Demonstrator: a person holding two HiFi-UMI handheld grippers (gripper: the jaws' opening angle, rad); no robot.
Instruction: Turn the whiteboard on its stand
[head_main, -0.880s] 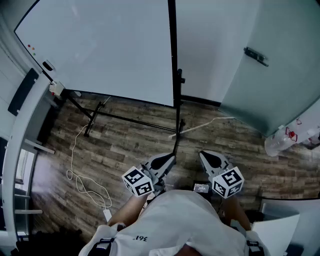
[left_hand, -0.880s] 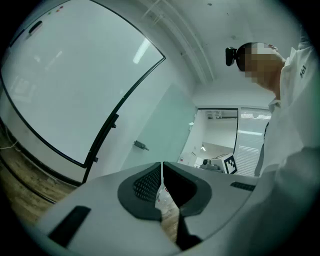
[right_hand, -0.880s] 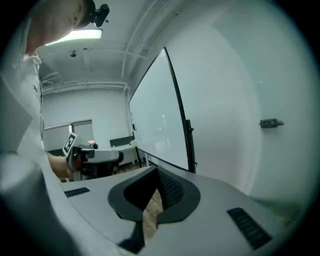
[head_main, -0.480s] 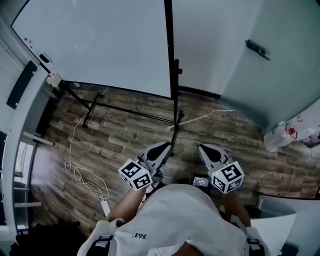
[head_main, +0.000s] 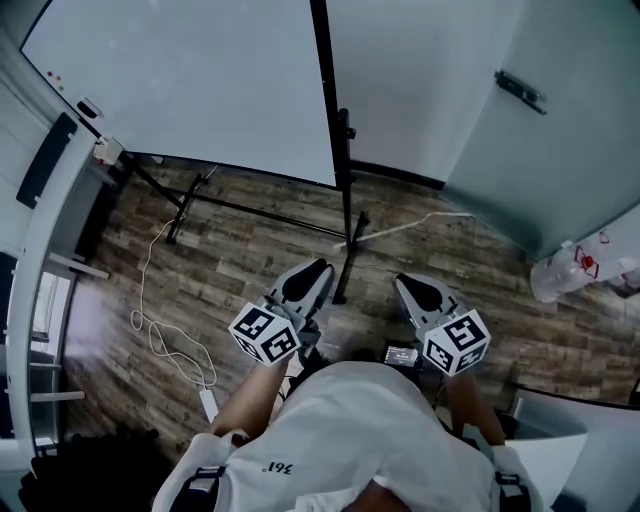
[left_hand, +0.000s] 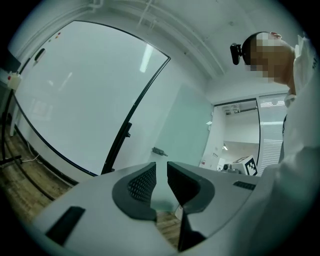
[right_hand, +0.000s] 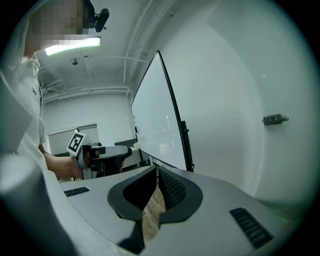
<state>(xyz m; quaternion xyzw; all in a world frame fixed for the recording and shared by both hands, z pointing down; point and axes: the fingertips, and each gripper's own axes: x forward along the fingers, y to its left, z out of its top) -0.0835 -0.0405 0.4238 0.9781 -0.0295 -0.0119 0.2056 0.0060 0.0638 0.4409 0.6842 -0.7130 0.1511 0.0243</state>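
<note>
The large whiteboard (head_main: 190, 90) stands on a black stand whose upright post (head_main: 335, 160) runs along its right edge. The stand's feet rest on the wood floor. My left gripper (head_main: 306, 280) hovers low, close to the left of the post's foot, touching nothing. Its jaws stand a narrow gap apart and are empty. In the left gripper view (left_hand: 161, 172) the whiteboard (left_hand: 75, 95) fills the left side ahead. My right gripper (head_main: 420, 293) is to the right of the post, shut and empty. The right gripper view (right_hand: 156, 176) shows the board (right_hand: 152, 125) edge-on.
A white cable (head_main: 150, 320) loops over the floor at the left and ends in an adapter (head_main: 207, 405). A glass door with a handle (head_main: 520, 90) is at the right. A plastic bottle (head_main: 558, 282) lies below it. A pale wall unit (head_main: 45, 160) runs along the left.
Both grippers have crept forward toward the foot of the stand's post. The board and post sit a little further left in the head view. Neither gripper has touched anything.
</note>
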